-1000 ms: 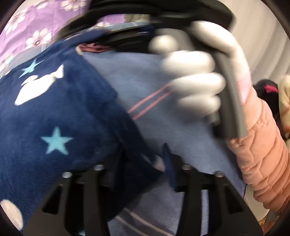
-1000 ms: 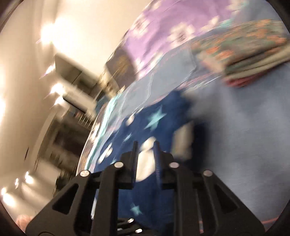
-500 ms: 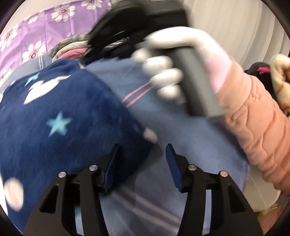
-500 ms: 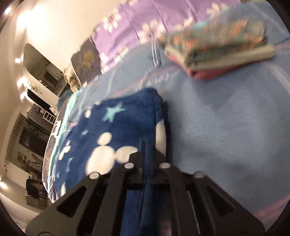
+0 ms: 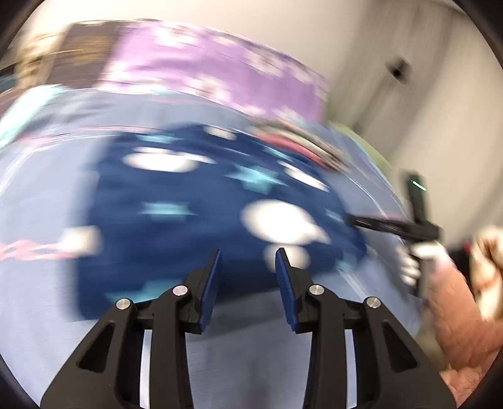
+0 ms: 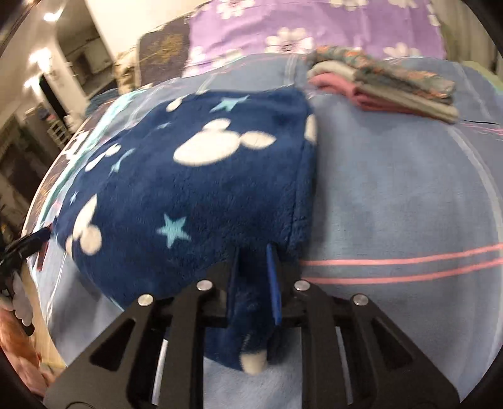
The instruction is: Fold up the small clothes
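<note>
A navy fleece garment (image 6: 195,188) with white mouse heads and pale blue stars lies folded on the blue bed cover (image 6: 393,188). My right gripper (image 6: 253,248) sits at its near edge, its fingers a little apart with fleece between them. In the blurred left wrist view, my left gripper (image 5: 248,253) is open and empty, held above the garment (image 5: 204,214). The right gripper (image 5: 393,225) shows there at the garment's right edge.
A stack of folded clothes (image 6: 386,85) lies at the back right of the bed. A purple flowered pillow (image 6: 314,28) lies behind it. The bed's left edge drops off toward a lit room (image 6: 37,103).
My left gripper has pulled back and up, off the garment, with much motion blur. My right gripper's fingers have parted slightly, with fleece still between them.
</note>
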The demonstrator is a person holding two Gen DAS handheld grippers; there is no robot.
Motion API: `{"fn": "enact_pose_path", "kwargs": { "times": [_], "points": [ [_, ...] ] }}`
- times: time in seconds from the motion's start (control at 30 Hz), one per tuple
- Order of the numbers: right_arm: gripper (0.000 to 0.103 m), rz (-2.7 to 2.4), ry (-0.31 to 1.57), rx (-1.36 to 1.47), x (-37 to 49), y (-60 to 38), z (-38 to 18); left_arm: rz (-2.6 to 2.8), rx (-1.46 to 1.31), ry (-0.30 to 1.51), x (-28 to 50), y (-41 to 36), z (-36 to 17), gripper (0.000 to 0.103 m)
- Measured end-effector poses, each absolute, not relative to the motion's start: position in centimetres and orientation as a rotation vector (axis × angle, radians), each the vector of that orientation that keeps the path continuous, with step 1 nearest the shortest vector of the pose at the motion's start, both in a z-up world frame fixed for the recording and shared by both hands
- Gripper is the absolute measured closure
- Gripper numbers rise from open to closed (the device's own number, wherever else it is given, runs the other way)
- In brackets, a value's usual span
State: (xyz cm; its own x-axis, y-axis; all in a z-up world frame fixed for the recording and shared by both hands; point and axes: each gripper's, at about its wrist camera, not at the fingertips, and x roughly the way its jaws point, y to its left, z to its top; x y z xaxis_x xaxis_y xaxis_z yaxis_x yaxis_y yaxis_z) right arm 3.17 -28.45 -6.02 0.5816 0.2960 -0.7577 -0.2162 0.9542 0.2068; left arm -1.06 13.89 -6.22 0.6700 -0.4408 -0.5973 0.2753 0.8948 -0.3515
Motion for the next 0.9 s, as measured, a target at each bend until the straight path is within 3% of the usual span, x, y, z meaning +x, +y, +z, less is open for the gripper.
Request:
{"fn": "enact_pose_path", "kwargs": {
  "times": [0.2,0.37,0.47,0.6,0.67,0.73,0.9],
  "points": [
    [0.076,0.395,0.814,0.031,2.8,-22.3,-1.5,-0.287,-0.412,0.746,-1.0,23.7,-9.0,0.067],
    [0.075,0.515,0.838,-0.045,4.0,-13.7,-1.2,-0.386,-0.438,0.780,1.6,23.4,-11.3,0.066],
    [0.072,0.581,0.840,-0.094,4.3,-9.4,-0.8,-0.405,-0.422,0.784,1.1,22.9,-11.5,0.058],
    [0.070,0.646,0.847,-0.163,5.8,-3.8,-0.4,-0.446,-0.443,0.780,1.7,23.4,-11.9,0.059],
    [0.068,0.660,0.853,-0.199,6.7,-1.6,-0.5,-0.483,-0.439,0.773,1.5,23.4,-11.9,0.073],
    [0.068,0.672,0.865,-0.227,8.0,1.1,-0.7,-0.504,-0.423,0.769,1.4,23.2,-12.2,0.093],
    [0.068,0.704,0.879,-0.264,11.2,7.0,-0.5,-0.512,-0.444,0.735,-0.1,24.0,-12.0,0.096]
  ]
}}
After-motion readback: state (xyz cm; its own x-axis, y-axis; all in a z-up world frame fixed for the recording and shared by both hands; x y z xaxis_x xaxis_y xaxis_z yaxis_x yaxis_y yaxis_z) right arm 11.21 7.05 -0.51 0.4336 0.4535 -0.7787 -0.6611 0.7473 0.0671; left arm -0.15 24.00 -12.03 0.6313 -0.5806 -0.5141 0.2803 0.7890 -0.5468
